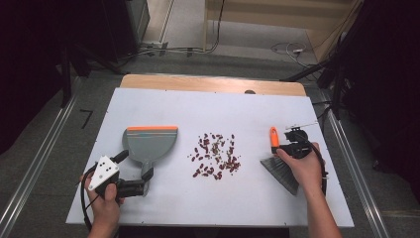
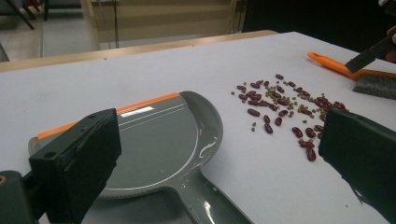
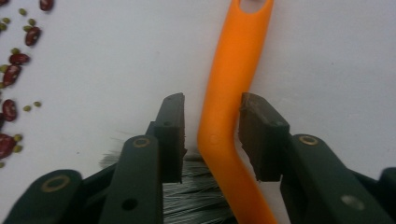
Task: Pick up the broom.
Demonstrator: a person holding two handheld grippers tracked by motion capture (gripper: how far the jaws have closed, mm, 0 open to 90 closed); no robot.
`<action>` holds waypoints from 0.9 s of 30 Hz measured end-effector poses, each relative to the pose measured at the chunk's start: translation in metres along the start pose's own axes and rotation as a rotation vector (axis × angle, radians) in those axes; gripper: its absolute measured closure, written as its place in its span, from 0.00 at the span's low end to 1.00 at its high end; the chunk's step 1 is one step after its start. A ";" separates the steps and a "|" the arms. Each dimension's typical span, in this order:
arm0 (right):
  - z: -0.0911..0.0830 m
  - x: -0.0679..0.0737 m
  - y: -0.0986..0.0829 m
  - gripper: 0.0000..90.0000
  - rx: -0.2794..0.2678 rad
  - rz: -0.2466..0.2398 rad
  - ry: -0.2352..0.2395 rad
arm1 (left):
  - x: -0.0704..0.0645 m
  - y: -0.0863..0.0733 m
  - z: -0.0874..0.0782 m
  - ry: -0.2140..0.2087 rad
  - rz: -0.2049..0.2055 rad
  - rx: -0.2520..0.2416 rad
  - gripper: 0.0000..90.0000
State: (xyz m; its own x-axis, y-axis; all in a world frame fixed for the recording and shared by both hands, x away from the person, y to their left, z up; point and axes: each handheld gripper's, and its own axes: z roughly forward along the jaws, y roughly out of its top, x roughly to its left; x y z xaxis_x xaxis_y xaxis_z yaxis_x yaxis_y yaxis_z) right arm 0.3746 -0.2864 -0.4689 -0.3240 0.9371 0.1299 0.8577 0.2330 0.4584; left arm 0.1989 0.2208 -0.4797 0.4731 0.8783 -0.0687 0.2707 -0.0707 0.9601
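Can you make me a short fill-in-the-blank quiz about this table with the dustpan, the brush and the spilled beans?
1. The beans lie between the dustpan and the ____.
2. The right gripper has its jaws on either side of the brush's ____ handle.
3. The dustpan's front edge carries a strip coloured ____.
4. The left gripper has its jaws ____, with the dustpan handle between them.

Missing words: brush; orange; orange; open

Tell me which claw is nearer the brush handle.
Right. The right claw straddles the orange brush handle, jaws open either side. The left claw is across the table by the dustpan.
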 end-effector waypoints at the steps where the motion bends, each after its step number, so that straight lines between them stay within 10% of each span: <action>1: 0.001 0.000 0.000 0.70 0.006 0.002 -0.008 | 0.000 0.000 0.000 0.000 0.001 0.001 0.00; 11: 0.010 0.009 0.001 0.73 0.068 -0.006 -0.094 | -0.002 -0.001 0.003 -0.020 -0.003 0.008 0.00; 27: 0.006 0.000 -0.011 0.76 -0.041 0.029 -0.021 | -0.009 0.007 0.010 -0.102 -0.044 0.020 0.00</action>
State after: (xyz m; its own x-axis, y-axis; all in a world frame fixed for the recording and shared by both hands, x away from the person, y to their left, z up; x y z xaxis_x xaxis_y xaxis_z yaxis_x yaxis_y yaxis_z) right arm 0.3681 -0.2876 -0.4793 -0.2903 0.9488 0.1249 0.8493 0.1953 0.4904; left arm 0.2051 0.2079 -0.4755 0.5434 0.8279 -0.1390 0.3097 -0.0438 0.9498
